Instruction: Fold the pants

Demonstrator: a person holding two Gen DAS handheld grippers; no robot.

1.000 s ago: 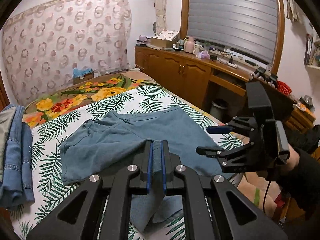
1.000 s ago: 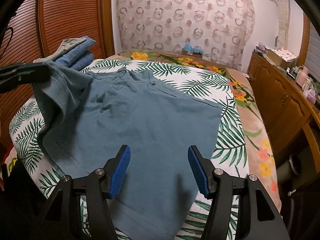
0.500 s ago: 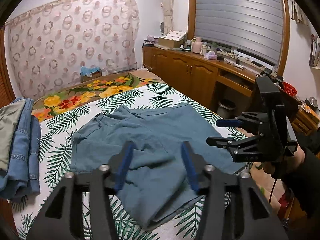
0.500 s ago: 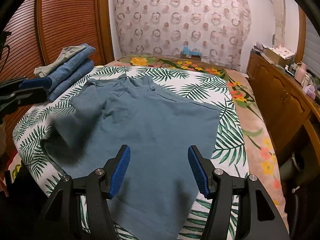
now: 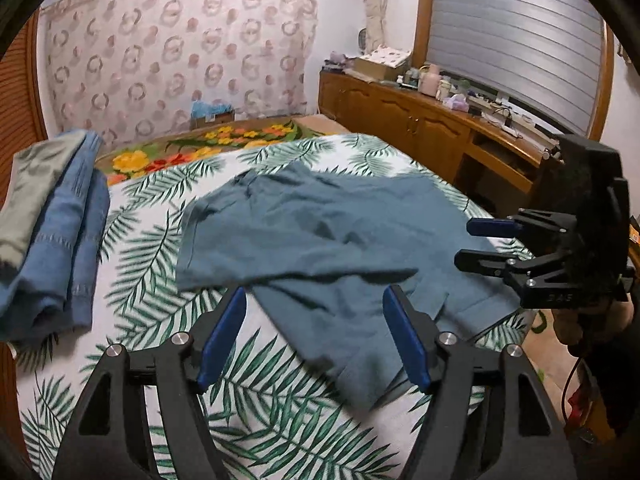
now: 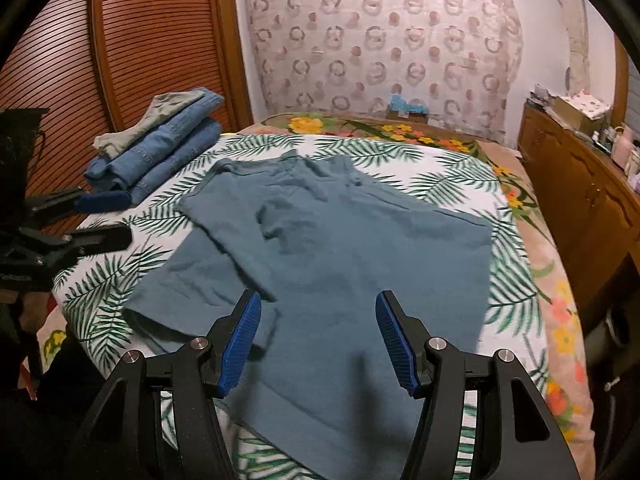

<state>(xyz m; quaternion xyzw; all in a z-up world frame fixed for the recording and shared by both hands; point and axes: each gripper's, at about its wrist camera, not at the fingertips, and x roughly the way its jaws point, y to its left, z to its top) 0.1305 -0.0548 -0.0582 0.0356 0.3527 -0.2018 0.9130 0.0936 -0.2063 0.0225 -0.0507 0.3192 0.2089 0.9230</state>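
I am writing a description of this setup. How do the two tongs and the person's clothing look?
Both tongs, left and right, are matte black, with cut-out frames, silver screws and ribbed blue pads. The right one carries a black block on top. A dark sleeve and a thin cable show.

Teal-blue cloth pants (image 6: 352, 248) — matt, soft weave. Folded blue denim jeans (image 6: 168, 152) — coarser, stitched seams. Leaf-print bed sheet (image 5: 160, 248): smooth cloth. Brown wooden cabinets (image 5: 400, 120): glossy.

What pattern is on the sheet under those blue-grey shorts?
Green palm-like leaves on white; the sheet shows best in the right wrist view.
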